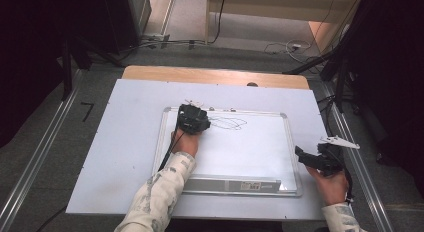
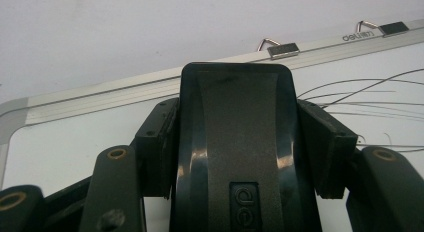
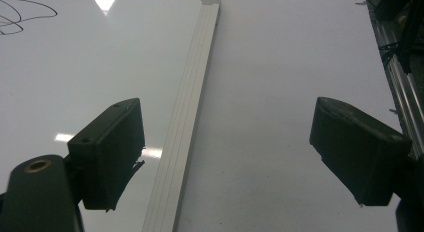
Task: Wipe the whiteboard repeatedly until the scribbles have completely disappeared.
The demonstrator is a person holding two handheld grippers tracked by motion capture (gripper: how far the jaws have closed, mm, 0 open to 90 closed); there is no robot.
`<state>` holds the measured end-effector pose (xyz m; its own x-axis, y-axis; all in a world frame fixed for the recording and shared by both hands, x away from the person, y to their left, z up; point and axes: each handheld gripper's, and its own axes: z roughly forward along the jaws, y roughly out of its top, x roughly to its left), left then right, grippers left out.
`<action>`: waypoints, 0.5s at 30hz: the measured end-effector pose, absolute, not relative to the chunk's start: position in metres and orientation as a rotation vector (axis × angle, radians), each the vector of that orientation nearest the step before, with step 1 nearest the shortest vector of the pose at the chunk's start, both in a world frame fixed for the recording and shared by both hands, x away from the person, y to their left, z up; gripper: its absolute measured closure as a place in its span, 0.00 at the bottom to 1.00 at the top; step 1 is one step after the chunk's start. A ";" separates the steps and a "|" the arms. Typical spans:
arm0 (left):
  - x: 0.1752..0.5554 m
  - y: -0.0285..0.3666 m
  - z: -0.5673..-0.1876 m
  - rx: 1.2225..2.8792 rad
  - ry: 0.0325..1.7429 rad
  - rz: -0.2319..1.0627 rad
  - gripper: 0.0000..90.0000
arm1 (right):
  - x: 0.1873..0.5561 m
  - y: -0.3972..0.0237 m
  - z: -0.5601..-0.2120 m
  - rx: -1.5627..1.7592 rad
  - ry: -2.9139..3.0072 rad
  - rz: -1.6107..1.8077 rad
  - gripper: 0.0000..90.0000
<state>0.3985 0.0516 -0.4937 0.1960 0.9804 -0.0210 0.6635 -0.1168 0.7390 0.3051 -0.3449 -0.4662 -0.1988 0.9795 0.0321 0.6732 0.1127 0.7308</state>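
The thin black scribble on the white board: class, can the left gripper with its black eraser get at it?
Probably yes: the left gripper, clamping the black eraser, sits right beside the thin black scribble, nothing between.

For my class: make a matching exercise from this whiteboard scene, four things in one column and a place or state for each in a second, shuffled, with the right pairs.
Things:
1. left gripper
2. right gripper
3. whiteboard eraser
4. black scribbles

States or places:
A. drawn near the whiteboard's top edge
B. jaws wide apart, nothing between them
C. clamped between two jaws
D. shut on a dark block over the board

Pairs: 1-D, 2-B, 3-C, 4-A
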 end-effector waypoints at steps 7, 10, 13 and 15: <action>0.401 0.044 -0.493 1.876 1.512 0.633 0.45 | 0.305 -0.345 -0.466 1.602 1.931 0.871 0.14; 0.402 0.041 -0.493 1.884 1.507 0.629 0.45 | 0.305 -0.345 -0.466 1.602 1.932 0.871 0.14; 0.402 0.039 -0.493 1.889 1.497 0.628 0.45 | 0.305 -0.345 -0.466 1.603 1.931 0.870 0.14; 0.402 0.039 -0.493 1.887 1.498 0.625 0.45 | 0.305 -0.345 -0.466 1.601 1.933 0.871 0.14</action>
<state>0.4023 0.0385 -0.4928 0.2371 0.9712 -0.0243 0.6662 -0.1443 0.7317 0.3051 -0.3448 -0.4662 -0.2003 0.9792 0.0334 0.6738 0.1129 0.7303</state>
